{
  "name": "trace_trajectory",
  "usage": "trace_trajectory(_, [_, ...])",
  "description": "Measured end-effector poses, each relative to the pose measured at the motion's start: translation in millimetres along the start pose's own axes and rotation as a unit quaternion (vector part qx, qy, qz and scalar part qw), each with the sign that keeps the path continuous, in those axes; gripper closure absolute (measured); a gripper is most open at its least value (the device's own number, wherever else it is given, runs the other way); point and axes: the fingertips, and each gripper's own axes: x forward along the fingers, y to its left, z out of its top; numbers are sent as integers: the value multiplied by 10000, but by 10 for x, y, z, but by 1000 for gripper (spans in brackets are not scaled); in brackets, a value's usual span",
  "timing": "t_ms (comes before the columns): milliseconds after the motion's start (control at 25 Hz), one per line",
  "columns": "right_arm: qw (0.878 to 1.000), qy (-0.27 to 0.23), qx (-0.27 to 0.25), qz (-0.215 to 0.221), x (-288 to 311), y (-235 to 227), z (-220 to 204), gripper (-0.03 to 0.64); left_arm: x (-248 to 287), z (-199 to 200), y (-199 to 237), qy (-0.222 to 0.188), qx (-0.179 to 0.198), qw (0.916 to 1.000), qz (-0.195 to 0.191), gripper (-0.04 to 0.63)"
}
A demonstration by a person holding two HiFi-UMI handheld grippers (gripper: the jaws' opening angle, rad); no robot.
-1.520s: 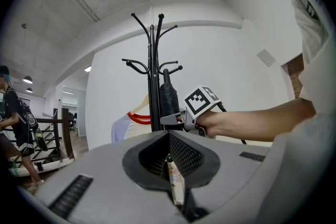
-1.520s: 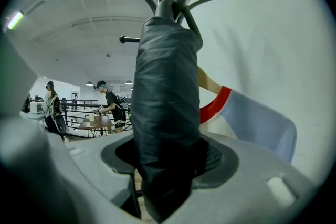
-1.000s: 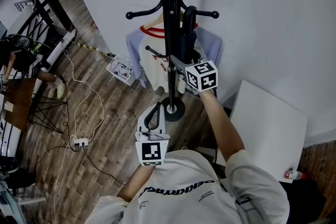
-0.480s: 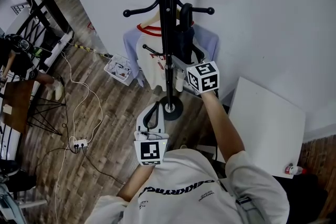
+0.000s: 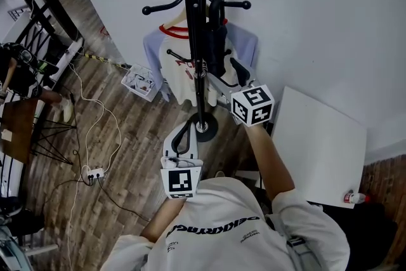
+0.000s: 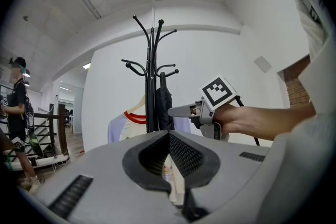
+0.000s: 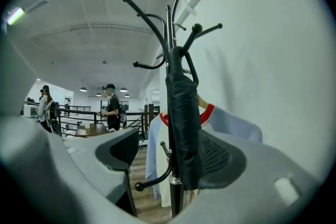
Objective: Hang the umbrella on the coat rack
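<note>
Umbrella (image 5: 217, 35) hangs by its crook handle from a coat rack (image 5: 197, 60) hook, upper centre. Job looks done: the right hand-held gripper (image 5: 226, 75) is spread wide, pads off it, while the left hand-held gripper (image 5: 183, 139) sits closed and empty.

Ahead of the grey right gripper (image 5: 222, 76): black umbrella (image 7: 184, 128), black coat rack (image 5: 196, 54), white shirt (image 5: 174, 73) with red collar and pale blue sleeves. Its marker cube (image 5: 252, 105) is black-and-white patterned.

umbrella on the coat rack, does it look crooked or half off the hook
Nothing stands out. The umbrella hangs straight down by its curved handle from a hook of the coat rack, close beside the pole. The right gripper is open, its pads off the umbrella.
</note>
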Motion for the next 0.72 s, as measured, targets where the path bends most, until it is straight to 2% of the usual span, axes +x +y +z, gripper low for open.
trace_trajectory(160, [10000, -50, -45, 7, -197, 130, -10, 271, -10, 0, -20, -18, -16, 10000, -26, 598])
trace_trajectory(200, [9999, -94, -51, -14, -256, 151, -3, 291, -14, 1, -26, -23, -14, 10000, -30, 598])
trace_trajectory(280, [9996, -262, 15, -41, -387, 189, 36, 401, -29, 11, -42, -39, 2, 10000, -41, 598])
trace_trajectory(320, [9994, -342, 69, -42, -449, 213, 54, 431, -40, 21, -49, -51, 11, 10000, -44, 598])
trace_trajectory(400, [9989, -442, 140, -63, -561, 265, 69, 438, -62, 46, -60, -85, 9, 9999, -53, 598])
trace_trajectory(560, [9980, -558, 190, -229, -757, 329, 44, 540, -64, 69, -90, -139, -14, 9999, -101, 597])
trace_trajectory(720, [9977, -527, 308, -299, -903, 403, -54, 578, -66, 74, -150, -154, -13, 9997, -176, 598])
